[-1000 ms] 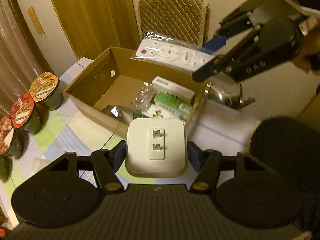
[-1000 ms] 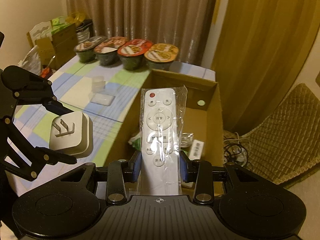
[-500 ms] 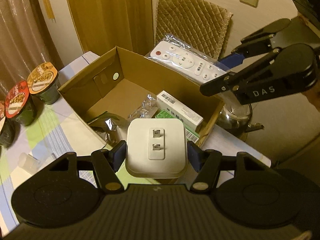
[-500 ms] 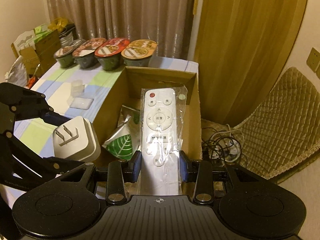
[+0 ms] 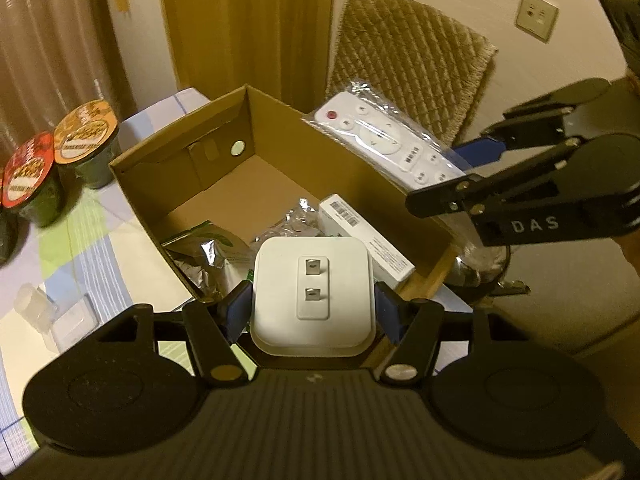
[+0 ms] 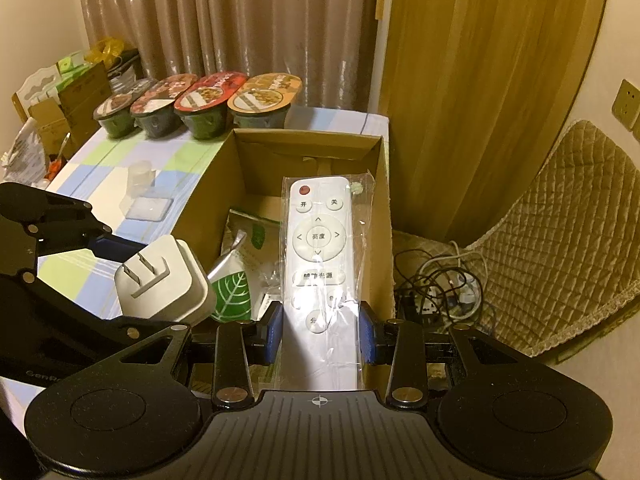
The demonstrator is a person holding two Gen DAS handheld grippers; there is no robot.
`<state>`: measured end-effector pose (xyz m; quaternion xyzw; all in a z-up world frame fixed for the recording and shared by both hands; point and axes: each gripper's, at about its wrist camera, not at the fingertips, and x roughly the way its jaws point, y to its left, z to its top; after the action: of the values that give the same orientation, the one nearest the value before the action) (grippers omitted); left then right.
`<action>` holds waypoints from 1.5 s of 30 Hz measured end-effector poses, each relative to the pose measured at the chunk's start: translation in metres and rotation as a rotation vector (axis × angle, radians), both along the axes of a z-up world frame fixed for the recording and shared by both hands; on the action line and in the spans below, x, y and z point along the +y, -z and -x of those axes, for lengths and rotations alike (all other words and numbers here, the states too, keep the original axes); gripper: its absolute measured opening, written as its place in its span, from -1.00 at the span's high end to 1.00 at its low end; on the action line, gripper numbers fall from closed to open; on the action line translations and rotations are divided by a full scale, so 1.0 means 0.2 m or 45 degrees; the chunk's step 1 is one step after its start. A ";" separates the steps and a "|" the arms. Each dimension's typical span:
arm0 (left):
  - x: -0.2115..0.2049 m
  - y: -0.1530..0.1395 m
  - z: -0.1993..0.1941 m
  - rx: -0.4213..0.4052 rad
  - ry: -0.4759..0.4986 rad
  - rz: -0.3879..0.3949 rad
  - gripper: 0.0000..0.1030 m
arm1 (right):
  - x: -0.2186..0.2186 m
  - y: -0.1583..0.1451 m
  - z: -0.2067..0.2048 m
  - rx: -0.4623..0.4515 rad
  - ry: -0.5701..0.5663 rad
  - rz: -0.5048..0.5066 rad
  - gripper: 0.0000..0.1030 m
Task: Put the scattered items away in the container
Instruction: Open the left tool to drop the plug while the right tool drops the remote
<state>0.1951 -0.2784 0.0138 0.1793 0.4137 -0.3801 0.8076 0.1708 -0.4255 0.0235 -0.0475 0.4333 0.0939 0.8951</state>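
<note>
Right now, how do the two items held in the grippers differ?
The charger is a squat white block with two metal prongs facing the camera; the remote is long, flat, buttoned. The charger is bare; the remote is in a clear bag. The left gripper holds the charger, the right gripper the remote. Both are white, above the box.

right gripper arm: white letters "DAS" | remote control: "开" and "关" on the two buttons just below its red button, "亮度" on the round centre button below those; lower button labels blurred | white box: barcode label, digits too small to read
</note>
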 end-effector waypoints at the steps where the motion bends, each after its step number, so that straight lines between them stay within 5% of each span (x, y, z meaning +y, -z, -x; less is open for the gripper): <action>1: 0.00 0.00 -0.01 0.000 -0.012 0.000 -0.17 | 0.00 0.00 0.00 -0.001 0.001 0.001 0.21; 45: 0.05 0.10 -0.07 0.047 -0.143 -0.002 -0.17 | 0.04 0.07 -0.08 0.034 0.004 -0.010 0.21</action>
<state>0.2100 -0.2689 -0.0061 0.1492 0.4385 -0.3370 0.8197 0.1869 -0.4181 0.0091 -0.0419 0.4448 0.0949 0.8896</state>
